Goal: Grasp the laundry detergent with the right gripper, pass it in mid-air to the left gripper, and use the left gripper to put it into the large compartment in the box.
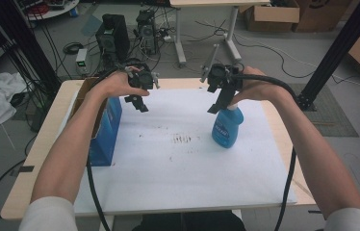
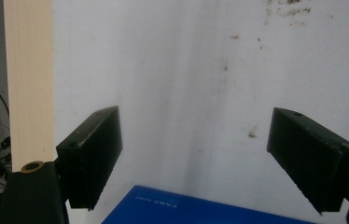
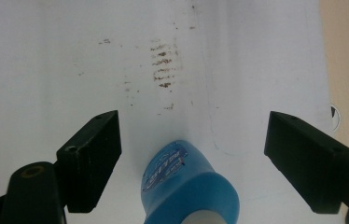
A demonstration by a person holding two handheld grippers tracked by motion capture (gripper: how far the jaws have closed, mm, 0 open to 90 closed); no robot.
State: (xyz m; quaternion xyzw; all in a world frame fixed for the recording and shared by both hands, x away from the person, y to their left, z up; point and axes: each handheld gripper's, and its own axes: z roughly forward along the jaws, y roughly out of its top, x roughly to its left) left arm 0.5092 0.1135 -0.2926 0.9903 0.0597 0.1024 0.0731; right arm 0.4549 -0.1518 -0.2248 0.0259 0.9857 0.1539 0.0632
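Blue spray bottle standing between right tool's wide-apart jaws, untouched; left tool hovering, jaws apart, over blue box.

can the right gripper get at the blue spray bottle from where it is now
Probably yes. The right gripper hovers right above the blue spray bottle with its jaws wide apart on either side of the bottle's top, not touching it, and nothing lies between them.

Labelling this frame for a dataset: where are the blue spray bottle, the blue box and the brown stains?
blue spray bottle (image 1: pixel 227 131), high view, labelled body.
blue box (image 1: pixel 106 137), high view, side face.
brown stains (image 3: pixel 163 67), right gripper view, streaked patch.
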